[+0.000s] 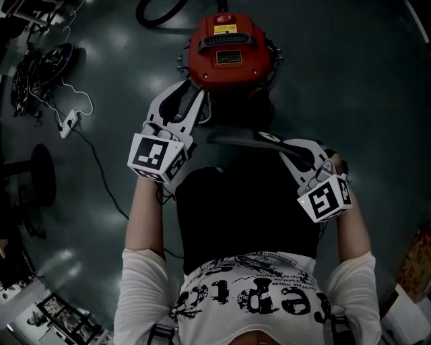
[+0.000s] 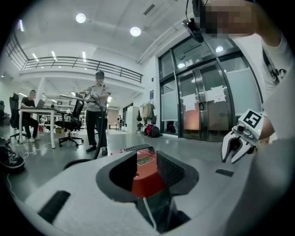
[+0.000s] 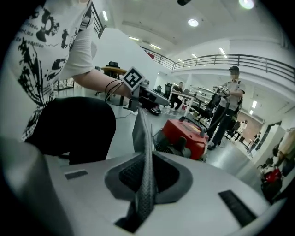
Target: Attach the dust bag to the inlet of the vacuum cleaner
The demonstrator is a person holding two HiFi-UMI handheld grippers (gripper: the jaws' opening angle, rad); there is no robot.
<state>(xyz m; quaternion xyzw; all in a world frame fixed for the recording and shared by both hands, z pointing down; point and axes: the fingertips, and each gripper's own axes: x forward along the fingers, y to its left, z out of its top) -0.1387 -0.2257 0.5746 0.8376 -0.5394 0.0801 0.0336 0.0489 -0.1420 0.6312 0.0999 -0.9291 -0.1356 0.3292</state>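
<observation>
Approach step: bag (image 1: pixel 246 138) is held in the air just short of the red vacuum (image 1: pixel 229 50) and is not yet on the inlet, which I cannot pick out on the dark near face. Right gripper (image 1: pixel 286 149) pinches the bag's edge, and the grey sheet stands edge-on between its closed jaws. Left gripper (image 1: pixel 190 94) hangs close to the vacuum with its jaws moderately apart; the red body shows through the gap and neither pad presses on anything. The next move, as I judge it, calls for the left gripper to take the bag's free edge, so both can square the opening to the inlet and push it on. Floor (image 1: pixel 337 81) to the right gives room; cables (image 1: pixel 40 74) and a power strip (image 1: pixel 69 122) lie well apart to the left, and a hose (image 1: pixel 158 13) loops beyond the vacuum
</observation>
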